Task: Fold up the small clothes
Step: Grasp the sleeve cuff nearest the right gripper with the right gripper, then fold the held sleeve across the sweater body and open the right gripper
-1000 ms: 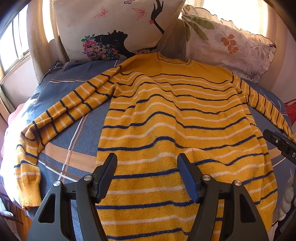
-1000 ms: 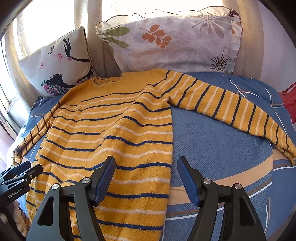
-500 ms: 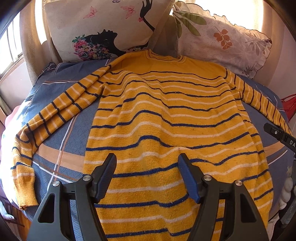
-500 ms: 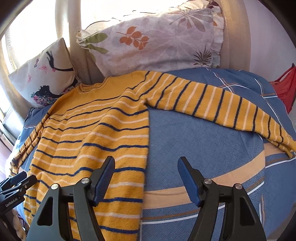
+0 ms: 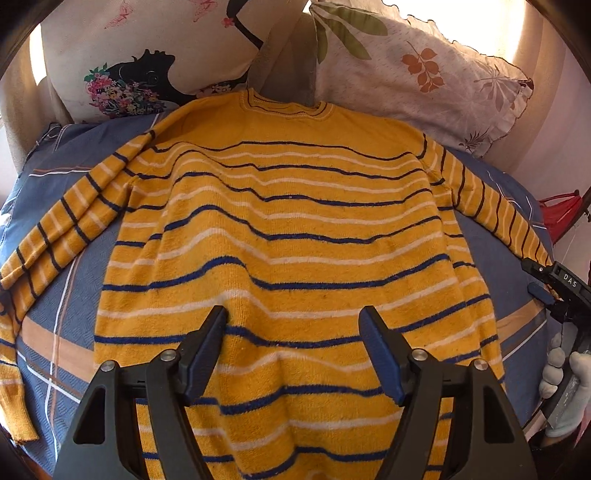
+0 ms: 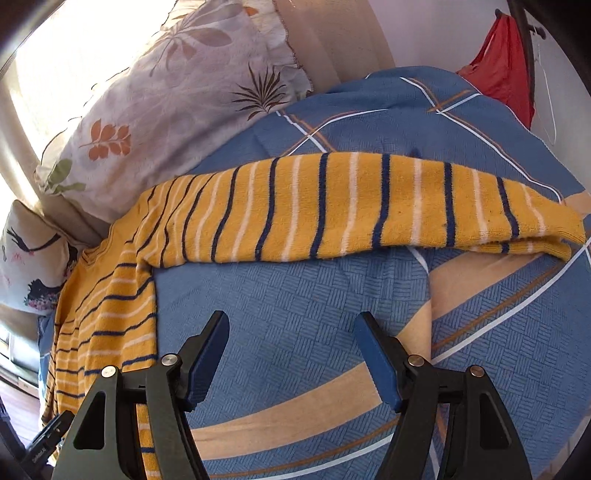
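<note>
With both tongs wide and empty, we see the sweater (image 5: 288, 236) flat on the bed (image 6: 295, 317), its right sleeve (image 6: 351, 206) lying crosswise at twelve o'clock of our right gripper (image 6: 291, 354), the nearer one, the left gripper (image 5: 293, 347) above the hem.

Ahead of the jaws: bed under a blue bedspread (image 6: 303, 295) with tan bands and white lines. Beyond: leaf-print pillow (image 5: 424, 66) and silhouette-print pillow (image 5: 147, 55), propped against beige curtains (image 6: 332, 33), strongly backlit. Far right: red bag (image 6: 506, 74), pale wall.
</note>
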{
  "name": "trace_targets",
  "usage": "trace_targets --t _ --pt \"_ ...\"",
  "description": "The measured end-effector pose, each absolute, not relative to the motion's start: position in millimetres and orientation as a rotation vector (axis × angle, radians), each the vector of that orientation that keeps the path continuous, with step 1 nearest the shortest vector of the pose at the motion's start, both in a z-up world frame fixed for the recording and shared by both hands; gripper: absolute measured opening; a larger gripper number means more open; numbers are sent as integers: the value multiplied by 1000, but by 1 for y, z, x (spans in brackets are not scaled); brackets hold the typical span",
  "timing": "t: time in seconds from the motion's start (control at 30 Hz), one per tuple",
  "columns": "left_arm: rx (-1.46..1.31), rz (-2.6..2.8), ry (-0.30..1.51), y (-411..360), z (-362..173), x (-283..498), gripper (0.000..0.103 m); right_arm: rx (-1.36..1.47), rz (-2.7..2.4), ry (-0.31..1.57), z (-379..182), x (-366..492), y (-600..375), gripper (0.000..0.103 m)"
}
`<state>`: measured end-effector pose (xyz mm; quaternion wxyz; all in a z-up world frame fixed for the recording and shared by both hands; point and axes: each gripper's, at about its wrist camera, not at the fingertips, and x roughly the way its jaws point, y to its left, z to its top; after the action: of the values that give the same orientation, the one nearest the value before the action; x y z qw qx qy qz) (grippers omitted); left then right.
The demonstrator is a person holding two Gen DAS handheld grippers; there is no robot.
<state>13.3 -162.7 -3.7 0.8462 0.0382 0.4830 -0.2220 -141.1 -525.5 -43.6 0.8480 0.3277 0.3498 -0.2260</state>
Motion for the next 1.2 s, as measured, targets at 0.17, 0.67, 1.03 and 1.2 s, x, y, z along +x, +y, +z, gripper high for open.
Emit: trace_targets --t 0.17,0.67,1.03,1.2 --pt "51 -461 1030 -164 -4 21 72 725 -470 717 -44 -130 -542 80" --pt "32 -456 997 -151 6 19 72 1019 -435 523 -54 -128 -606 80" --pt "15 -408 945 -113 9 12 72 853 -590 534 -18 -120 -621 16" --pt "-33 -374 936 -83 9 12 72 541 -470 530 47 -68 -548 15"
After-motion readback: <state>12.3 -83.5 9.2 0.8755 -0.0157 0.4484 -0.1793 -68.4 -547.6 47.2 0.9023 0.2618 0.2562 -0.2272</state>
